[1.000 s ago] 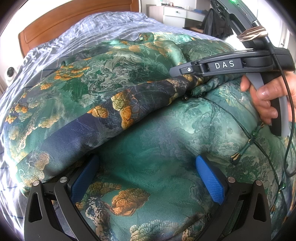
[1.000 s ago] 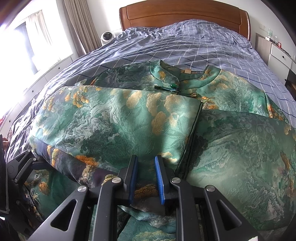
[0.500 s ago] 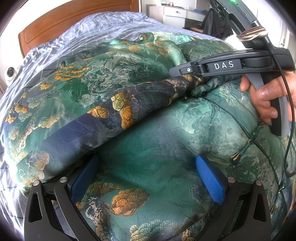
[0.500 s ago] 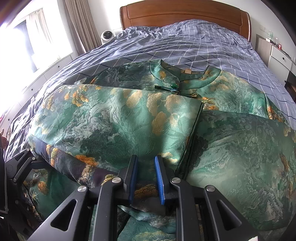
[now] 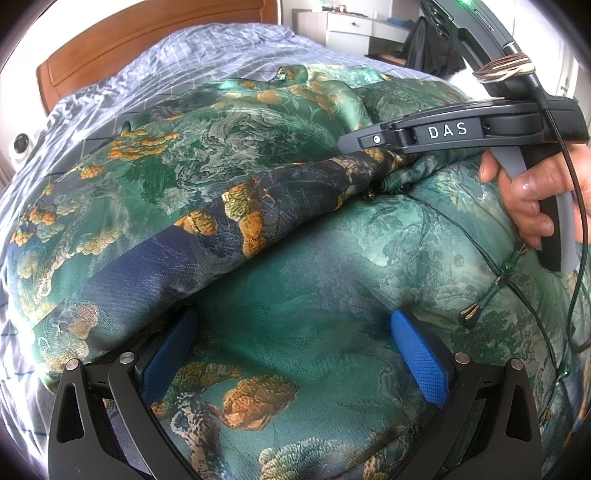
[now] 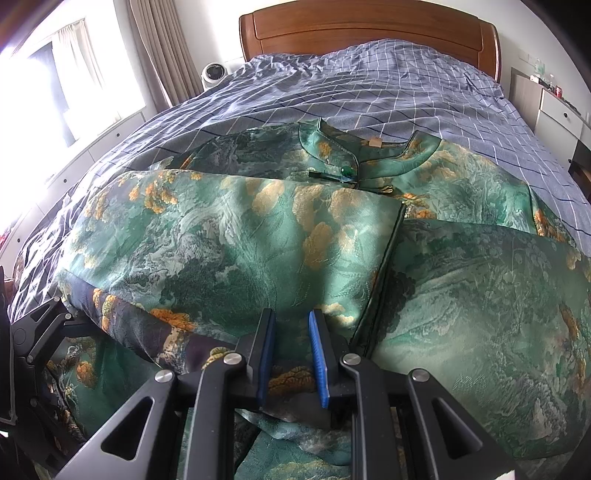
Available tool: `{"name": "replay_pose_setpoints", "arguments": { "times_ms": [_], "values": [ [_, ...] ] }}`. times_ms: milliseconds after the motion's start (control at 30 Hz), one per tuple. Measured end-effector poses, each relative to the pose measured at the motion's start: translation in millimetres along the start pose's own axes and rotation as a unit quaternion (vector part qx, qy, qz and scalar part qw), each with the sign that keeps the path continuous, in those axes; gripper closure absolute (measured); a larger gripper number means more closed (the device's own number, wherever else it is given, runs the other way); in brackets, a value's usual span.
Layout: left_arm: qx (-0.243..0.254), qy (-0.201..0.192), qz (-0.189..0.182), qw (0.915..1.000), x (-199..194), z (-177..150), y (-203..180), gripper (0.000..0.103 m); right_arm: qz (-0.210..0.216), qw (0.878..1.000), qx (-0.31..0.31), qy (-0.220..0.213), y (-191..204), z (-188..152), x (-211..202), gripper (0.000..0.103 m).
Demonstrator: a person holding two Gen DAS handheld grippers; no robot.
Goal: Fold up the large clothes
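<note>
A large green brocade garment (image 6: pixel 229 236) with gold clouds lies on the bed, its collar (image 6: pixel 417 155) toward the headboard. One side flap is folded over the body. My right gripper (image 6: pixel 291 350) is shut on the near edge of that flap; in the left wrist view it (image 5: pixel 369 147) pinches bunched cloth, held by a person's hand (image 5: pixel 528 195). My left gripper (image 5: pixel 295 347) stands wide open over the garment (image 5: pixel 314 277), its left pad tucked against the flap's dark underside, nothing pinched. It also shows at the left edge of the right wrist view as the left gripper (image 6: pixel 37 332).
The bed cover (image 6: pixel 388 85) is blue-grey with white checks, under a wooden headboard (image 6: pixel 369 29). A small white fan (image 6: pixel 214 74) stands by the curtains. White drawers (image 6: pixel 554 110) stand on the right. A beaded cord (image 5: pixel 506 269) runs across the garment near the hand.
</note>
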State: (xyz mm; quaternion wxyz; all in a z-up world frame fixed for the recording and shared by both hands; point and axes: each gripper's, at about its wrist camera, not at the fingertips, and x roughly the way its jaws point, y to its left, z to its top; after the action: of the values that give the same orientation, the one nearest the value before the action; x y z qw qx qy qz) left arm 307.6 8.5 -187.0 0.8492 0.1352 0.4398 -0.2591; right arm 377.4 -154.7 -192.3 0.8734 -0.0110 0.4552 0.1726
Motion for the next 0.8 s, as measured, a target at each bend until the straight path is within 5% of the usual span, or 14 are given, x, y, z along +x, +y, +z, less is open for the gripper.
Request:
{"name": "replay_pose_setpoints", "arguments": {
  "times_ms": [800],
  "values": [
    [0.0, 0.0, 0.0, 1.0, 0.5, 0.1, 0.0, 0.0, -0.002, 1.0, -0.001, -0.001, 2.0, 1.0, -0.1, 0.084]
  ]
}}
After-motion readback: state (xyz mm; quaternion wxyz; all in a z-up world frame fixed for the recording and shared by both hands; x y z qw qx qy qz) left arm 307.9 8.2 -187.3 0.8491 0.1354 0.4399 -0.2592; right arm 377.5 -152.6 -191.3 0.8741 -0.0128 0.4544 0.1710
